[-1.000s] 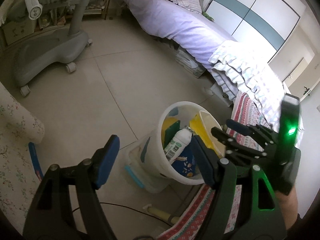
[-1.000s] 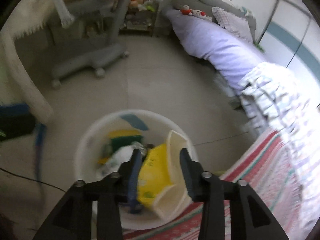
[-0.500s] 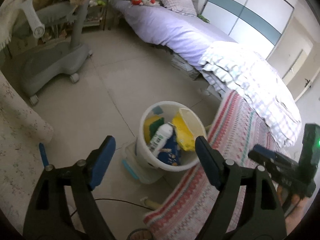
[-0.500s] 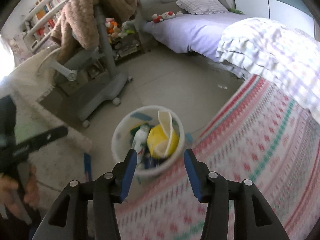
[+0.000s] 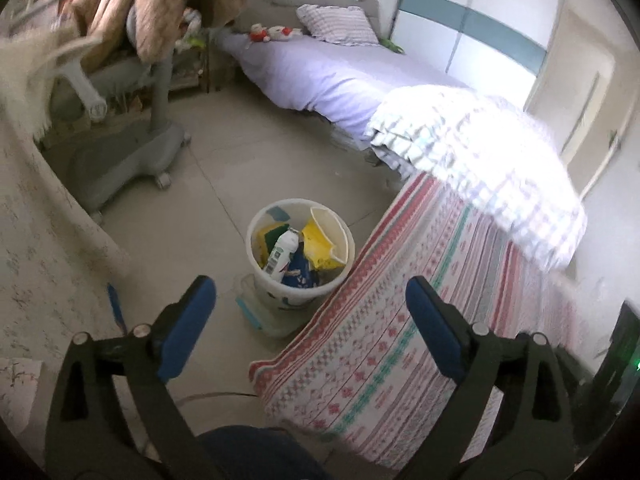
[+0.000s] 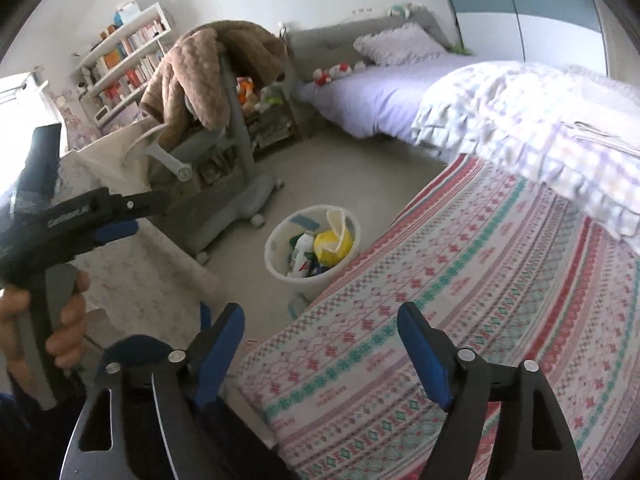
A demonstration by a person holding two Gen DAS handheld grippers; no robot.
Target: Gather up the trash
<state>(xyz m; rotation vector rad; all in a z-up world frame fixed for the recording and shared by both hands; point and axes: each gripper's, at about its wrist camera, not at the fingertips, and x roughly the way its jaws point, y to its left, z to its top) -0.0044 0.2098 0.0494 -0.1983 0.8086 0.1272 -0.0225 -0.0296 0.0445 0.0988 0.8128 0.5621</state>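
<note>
Both grippers are now standing well back from the white bin [image 5: 300, 256], which a second ago was filling the lower part of both wrist views. The bin is sitting on the tiled floor [image 5: 248, 168], just beside the near edge of the striped bedspread [image 5: 400, 340].

Left gripper [image 5: 306, 312]: jaws have just been opening and are standing wide apart, nothing between them. Right gripper [image 6: 320, 336]: jaws have also just been opening, from near-together to well apart; nothing is being held.

Inside the bin, a white bottle [image 5: 282, 254] is lying against the yellow wrapper [image 5: 318, 246] and a cream-coloured curved piece at the far rim. A blue printed packet is showing below the bottle; the smaller contents are too small to tell, possibly more packaging.

In the right wrist view, a hand [image 6: 44, 320] is gripping the left tool's handle at the left edge.

Judgement: the drop into the bin is looking complete, and both tools are freeing up. No loose trash is showing on the floor or bedspread in these views, so the next step is probably searching for further items, or finishing.
</note>
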